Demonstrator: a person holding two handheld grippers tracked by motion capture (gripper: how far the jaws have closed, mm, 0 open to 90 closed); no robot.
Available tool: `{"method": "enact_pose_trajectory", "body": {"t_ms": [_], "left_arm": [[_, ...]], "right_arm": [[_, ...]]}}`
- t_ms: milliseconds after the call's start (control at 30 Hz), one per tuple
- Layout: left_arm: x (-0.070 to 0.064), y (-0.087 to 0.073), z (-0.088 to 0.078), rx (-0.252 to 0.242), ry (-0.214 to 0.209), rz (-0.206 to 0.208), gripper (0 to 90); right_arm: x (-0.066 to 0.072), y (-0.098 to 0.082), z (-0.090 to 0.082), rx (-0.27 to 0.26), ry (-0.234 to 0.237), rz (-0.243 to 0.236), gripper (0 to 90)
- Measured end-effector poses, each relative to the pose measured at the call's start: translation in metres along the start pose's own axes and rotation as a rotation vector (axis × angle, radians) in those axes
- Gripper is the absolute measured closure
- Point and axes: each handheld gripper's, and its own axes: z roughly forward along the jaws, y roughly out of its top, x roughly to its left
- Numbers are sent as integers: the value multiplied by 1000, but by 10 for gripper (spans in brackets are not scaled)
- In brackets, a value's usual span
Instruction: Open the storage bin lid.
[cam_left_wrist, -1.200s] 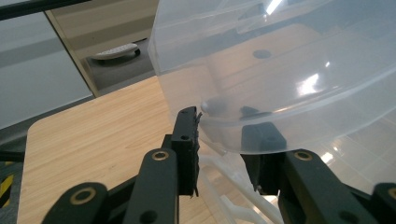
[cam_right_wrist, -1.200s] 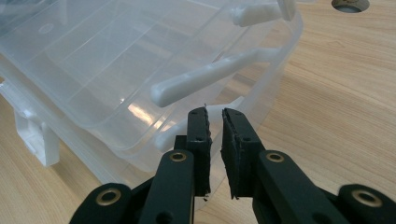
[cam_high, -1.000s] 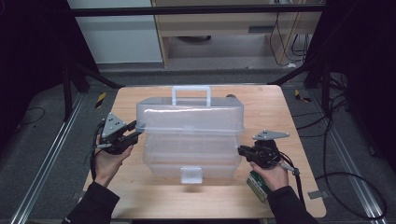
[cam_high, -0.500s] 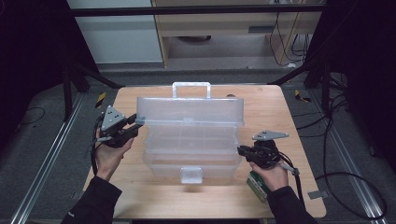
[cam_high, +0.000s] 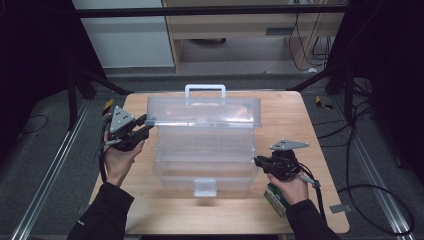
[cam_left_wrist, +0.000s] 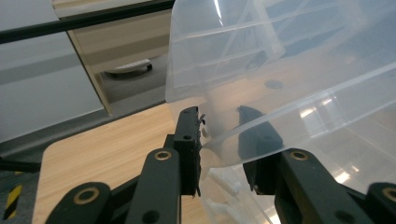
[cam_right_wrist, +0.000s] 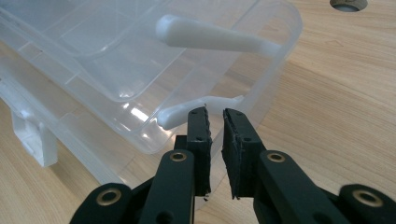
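Observation:
A clear plastic toolbox (cam_high: 205, 165) stands in the middle of the wooden table, its lid (cam_high: 205, 112) raised toward upright with the white handle (cam_high: 205, 89) at the top. My left gripper (cam_high: 146, 122) is shut on the lid's left corner; in the left gripper view (cam_left_wrist: 218, 116) the lid's rim (cam_left_wrist: 280, 60) runs between the jaws, one jaw showing through the plastic. My right gripper (cam_high: 257, 161) rests against the box's right end. Its jaws (cam_right_wrist: 215, 111) stand almost together under a white link arm (cam_right_wrist: 182, 114), and I see nothing between them.
The box's front latch (cam_high: 205, 186) hangs toward me. A second white link arm (cam_right_wrist: 210, 36) crosses the inner tray (cam_right_wrist: 93, 56). A green object (cam_high: 274, 196) lies under the right hand. Bare table (cam_high: 300, 120) lies to the right; cables cross the floor beyond.
The lid has swung further up and back, its handle now higher. My left gripper rose with the lid's corner. The right gripper kept still.

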Motion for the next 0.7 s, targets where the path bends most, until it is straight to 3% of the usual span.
{"method": "enact_pose_trajectory", "body": {"t_ms": [300,700], "left_arm": [[2,6,6,-22,19,-22,693],[3,13,12,-13,53,-13,724]], "right_arm": [[0,0,1,5,-3,16,804],[0,0,2,8,-9,23,793]]}}
